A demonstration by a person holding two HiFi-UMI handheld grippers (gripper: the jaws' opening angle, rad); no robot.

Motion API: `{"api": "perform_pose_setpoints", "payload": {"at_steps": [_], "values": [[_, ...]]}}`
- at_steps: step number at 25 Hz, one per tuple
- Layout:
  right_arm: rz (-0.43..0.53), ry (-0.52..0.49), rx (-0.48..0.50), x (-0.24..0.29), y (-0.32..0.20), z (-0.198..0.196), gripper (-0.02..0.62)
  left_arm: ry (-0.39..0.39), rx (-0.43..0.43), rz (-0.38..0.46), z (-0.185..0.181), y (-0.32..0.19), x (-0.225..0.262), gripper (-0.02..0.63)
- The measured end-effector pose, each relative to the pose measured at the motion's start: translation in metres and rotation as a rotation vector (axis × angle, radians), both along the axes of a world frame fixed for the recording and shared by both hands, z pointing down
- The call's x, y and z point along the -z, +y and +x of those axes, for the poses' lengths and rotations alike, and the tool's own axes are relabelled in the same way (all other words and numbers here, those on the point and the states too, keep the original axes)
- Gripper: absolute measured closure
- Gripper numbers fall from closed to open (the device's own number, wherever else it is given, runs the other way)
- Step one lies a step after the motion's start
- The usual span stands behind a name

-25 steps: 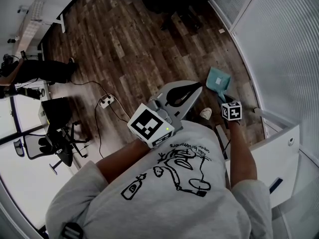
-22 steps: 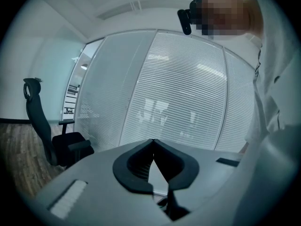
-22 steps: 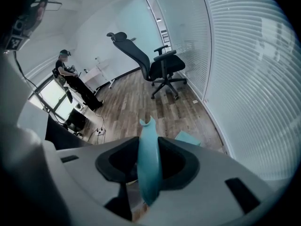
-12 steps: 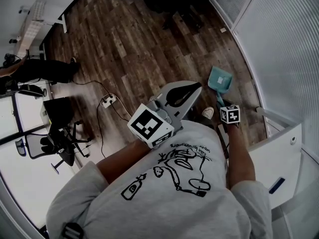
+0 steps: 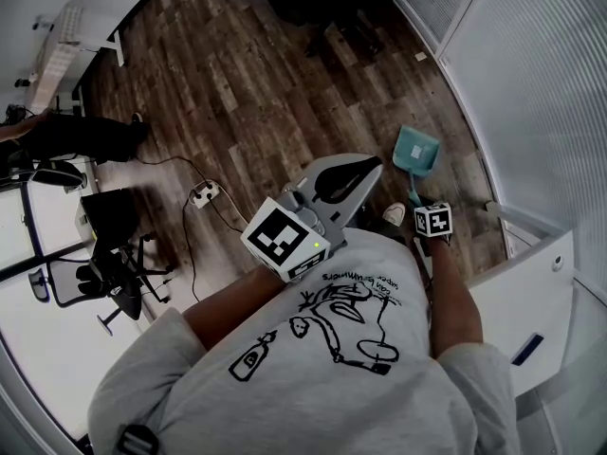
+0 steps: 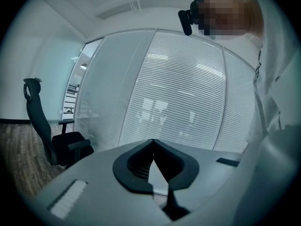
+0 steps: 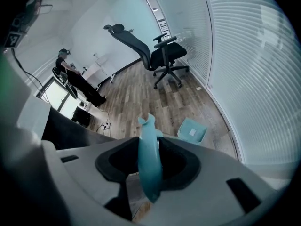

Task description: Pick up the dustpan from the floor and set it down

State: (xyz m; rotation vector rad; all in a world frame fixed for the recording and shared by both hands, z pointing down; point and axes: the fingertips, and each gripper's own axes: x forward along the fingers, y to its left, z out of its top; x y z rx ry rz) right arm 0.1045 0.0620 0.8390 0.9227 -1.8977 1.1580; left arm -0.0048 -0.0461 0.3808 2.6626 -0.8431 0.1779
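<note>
Gripping the slim handle (image 7: 149,168) of a teal plastic dustpan (image 5: 417,150), the right gripper (image 7: 150,144) pointed steeply down over a dark wood-plank floor (image 5: 256,93), its jaws pressed against the handle from both sides. The handle's notched end stuck out past the fingertips. The pan, with a small white label on it, lay low by the foot of a curved glass wall hung with white slatted blinds (image 5: 531,112) (whether its edge touched the boards could not be told). It sat just ahead of the right gripper's black-and-white marker cube (image 5: 433,221).

The left gripper (image 6: 153,142) was held out in front of the person's grey printed T-shirt (image 5: 322,368), well apart from the dustpan. Its jaws were drawn together, tips meeting, with nothing between them, and it faced the blinds.

A black mesh-backed office chair (image 7: 160,51) stood farther along the glass wall. A white power strip (image 5: 201,193) with a trailing cable lay on the floor to the person's left.
</note>
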Motion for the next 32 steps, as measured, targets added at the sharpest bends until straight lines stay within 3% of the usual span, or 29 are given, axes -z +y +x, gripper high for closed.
{"api": "perform_pose_setpoints", "payload": {"at_steps": [8, 16, 24, 32], "values": [[0.008, -0.051, -0.064, 0.013, -0.006, 0.0, 0.477, 0.018, -0.012, 0.003, 0.003, 0.001, 0.003, 0.604], [0.1, -0.063, -0.119, 0.043, -0.026, 0.008, 0.477, 0.033, -0.027, 0.006, 0.008, 0.0, 0.002, 0.604], [0.286, -0.075, -0.15, 0.107, -0.056, 0.019, 0.477, 0.047, -0.042, 0.015, 0.015, -0.003, 0.003, 0.604], [0.521, -0.051, -0.192, 0.207, -0.085, 0.031, 0.492, 0.052, -0.051, 0.023, 0.021, -0.008, 0.003, 0.604]]}}
